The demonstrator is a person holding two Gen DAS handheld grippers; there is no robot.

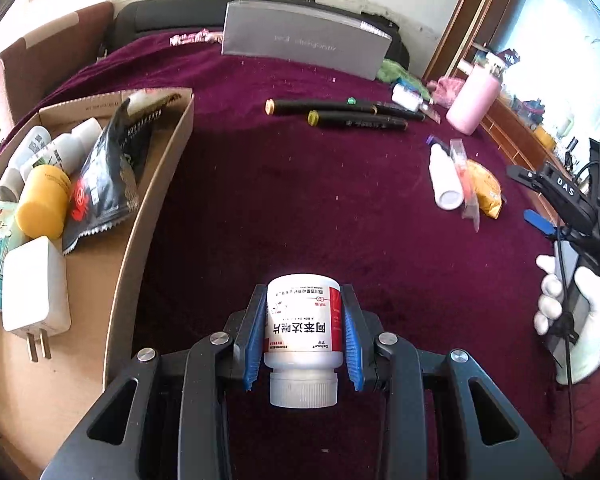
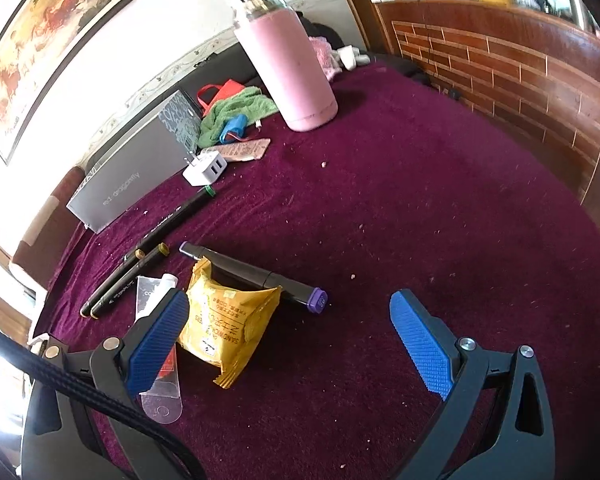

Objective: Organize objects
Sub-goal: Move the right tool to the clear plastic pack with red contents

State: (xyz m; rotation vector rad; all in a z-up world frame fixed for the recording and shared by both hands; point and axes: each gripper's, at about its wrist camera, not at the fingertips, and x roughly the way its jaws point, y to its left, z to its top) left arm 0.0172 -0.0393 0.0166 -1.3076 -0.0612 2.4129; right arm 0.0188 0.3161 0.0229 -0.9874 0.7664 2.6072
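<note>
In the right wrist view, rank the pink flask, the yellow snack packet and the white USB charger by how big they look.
1. pink flask, largest
2. yellow snack packet, though it lies nearer the camera, so the gap is unsure
3. white USB charger, smallest

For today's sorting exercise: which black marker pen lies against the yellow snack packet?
The purple-capped black marker pen, touching the yellow snack packet; the others lie apart.
</note>
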